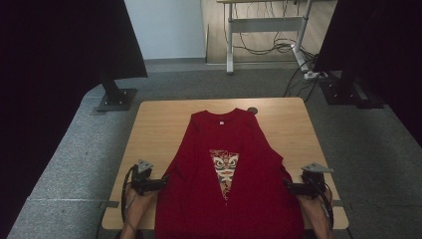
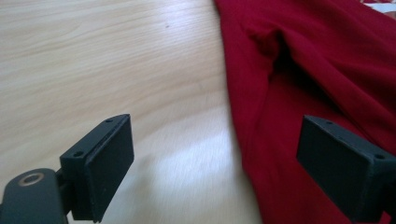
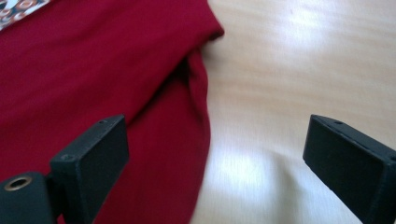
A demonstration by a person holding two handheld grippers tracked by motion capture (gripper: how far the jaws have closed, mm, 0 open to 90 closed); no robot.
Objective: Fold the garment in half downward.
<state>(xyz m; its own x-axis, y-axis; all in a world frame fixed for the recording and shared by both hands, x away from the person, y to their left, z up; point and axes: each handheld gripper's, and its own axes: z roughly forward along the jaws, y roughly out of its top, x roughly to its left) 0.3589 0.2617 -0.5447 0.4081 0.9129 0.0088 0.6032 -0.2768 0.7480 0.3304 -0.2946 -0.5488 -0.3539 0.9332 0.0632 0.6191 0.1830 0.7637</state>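
Red shirt [image 1: 229, 169] spread flat on the surface [image 1: 159, 124], collar at the far end, hem hanging off the near edge, printed triangle [image 1: 225, 172] face up in the middle. Left claw [image 1: 161, 181] at the shirt's left side seam, right claw [image 1: 289, 185] at the right side seam, both low and pointed inward at the cloth.

Left claw [image 2: 215, 163] released, jaws wide apart: one over bare wood, the other over red fabric, with the shirt edge [image 2: 243, 140] running up between them. Just ahead, the armhole fold [image 2: 273, 44] puckered and shadowed. Right claw [image 3: 215, 163] released too, same straddle mirrored: one jaw above cloth, the other above wood, side edge [image 3: 203, 130] between, sleeveless corner [image 3: 212, 32] ahead.

Looks like the set-up for a pinch on both side seams, probably to fold the shirt. No grip yet on either side.

To do it well: slide the lower jaw under the edge, not just onto it, so both layers get caught. Clench both sides at matching height, otherwise a skewed fold. Stay behind the armhole pucker on the left, where the bunched cloth could slip or drag a wrinkle. Close fully before any lift, then raise both together and keep the fabric taut between them. Watch the overhanging hem for its drag toward the near edge.
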